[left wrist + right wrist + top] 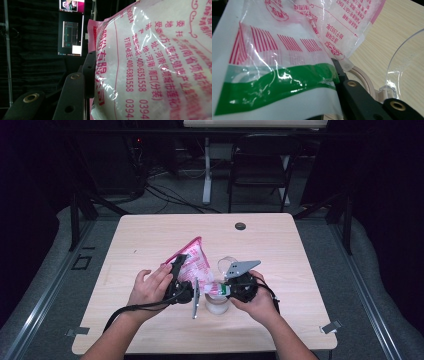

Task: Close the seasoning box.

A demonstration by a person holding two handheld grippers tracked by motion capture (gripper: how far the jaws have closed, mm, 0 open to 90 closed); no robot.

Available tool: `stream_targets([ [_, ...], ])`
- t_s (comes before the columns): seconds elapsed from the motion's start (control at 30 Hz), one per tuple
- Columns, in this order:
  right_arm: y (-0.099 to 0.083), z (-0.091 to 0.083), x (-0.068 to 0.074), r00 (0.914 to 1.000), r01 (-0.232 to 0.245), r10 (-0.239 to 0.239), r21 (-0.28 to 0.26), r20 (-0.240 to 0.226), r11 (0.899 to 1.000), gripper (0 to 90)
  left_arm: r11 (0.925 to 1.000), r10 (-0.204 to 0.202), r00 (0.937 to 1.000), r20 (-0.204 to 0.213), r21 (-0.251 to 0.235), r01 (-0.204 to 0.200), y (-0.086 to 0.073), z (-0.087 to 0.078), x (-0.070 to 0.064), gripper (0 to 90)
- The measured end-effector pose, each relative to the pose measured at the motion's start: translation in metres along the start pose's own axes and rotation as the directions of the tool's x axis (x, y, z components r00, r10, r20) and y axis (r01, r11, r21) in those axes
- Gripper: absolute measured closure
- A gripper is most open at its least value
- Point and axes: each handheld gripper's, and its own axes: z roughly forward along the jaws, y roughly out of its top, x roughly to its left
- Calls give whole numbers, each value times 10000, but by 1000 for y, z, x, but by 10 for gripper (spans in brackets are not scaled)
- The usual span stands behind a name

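- Dark curtains and a folding chair (pixel 260 167) are standing behind the pale wooden table (pixel 280 245), where a person is working with both hands near the front edge.
- Between the hands, the pink-printed bag (pixel 192 262) of white grains is being held up off the table, tilted, its sealed top toward the far left and its lower corner coming down toward the jar (pixel 217 304).
- The left gripper (pixel 178 270) is clamping the bag's upper side; in the left gripper view the bag (pixel 155 62) is pressing right against the black jaws, which are closed on its edge.
- The right gripper (pixel 231 289) is pinching the bag's lower end, and in the right gripper view the green-and-white film (pixel 277 75) is lying across its jaws, gripped there.
- Just beyond, a beige rim (pixel 364 80) and a clear lid (pixel 404 62) are showing; the lid seems swung back, though its hinge is hard to read.
- The step in hand looks like lining up the bag's corner over the jar for pouring; whether the corner is cut open cannot be told.
- Next, the left hand (pixel 150 287) would likely need to lift its end higher while the right keeps the low corner steady above the mouth, so the grains run in rather than onto the table.
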Motion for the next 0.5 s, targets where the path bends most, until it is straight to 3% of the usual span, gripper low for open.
stream_targets([
  [0.5, -1, 0, -2, 10000, -51, 51, 57, 13, 10000, 900, 9998, 182, 9998, -128, -73, -183, 3, 0, 1, 619],
])
